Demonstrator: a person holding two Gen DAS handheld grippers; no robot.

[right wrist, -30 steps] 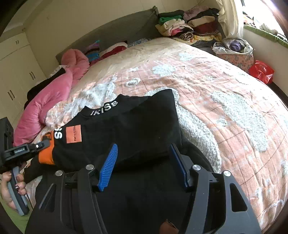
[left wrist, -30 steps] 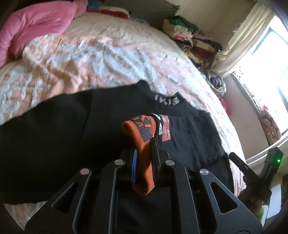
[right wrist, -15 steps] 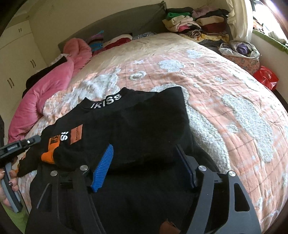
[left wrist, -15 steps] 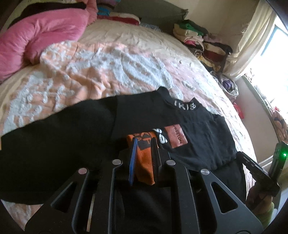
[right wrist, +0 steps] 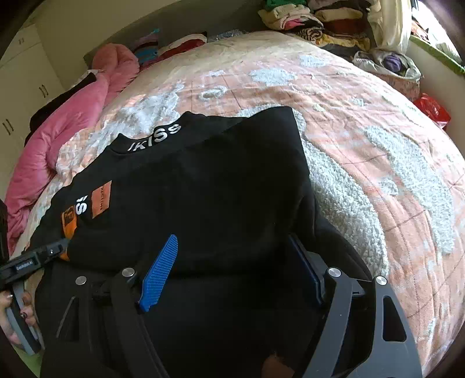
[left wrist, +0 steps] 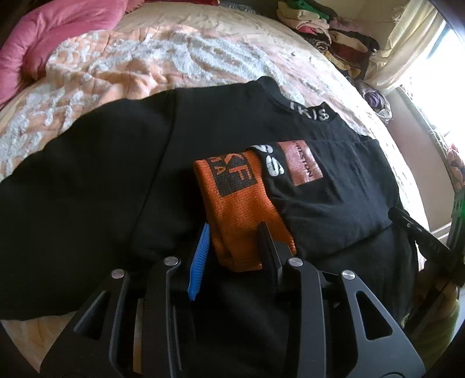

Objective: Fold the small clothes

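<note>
A black sweatshirt (left wrist: 87, 180) with white collar lettering lies spread on the bed; it also fills the right wrist view (right wrist: 203, 186). One sleeve is folded across its chest, ending in an orange cuff (left wrist: 241, 209). My left gripper (left wrist: 235, 232) has its jaws parted around that cuff, which lies flat between them. My right gripper (right wrist: 232, 247) is open over the folded black fabric, holding nothing. The left gripper (right wrist: 37, 256) shows at the left edge of the right wrist view, beside the orange cuff (right wrist: 68, 221).
The bed has a peach and white quilt (right wrist: 363, 145). A pink duvet (right wrist: 72, 122) lies at the head end. Stacks of folded clothes (right wrist: 314, 17) sit beyond the bed near the window. A red bag (right wrist: 433, 110) lies on the floor.
My left gripper lowered the orange cuff onto the sweatshirt and its jaws have parted, letting the cuff lie flat. My right gripper stayed open and moved little.
</note>
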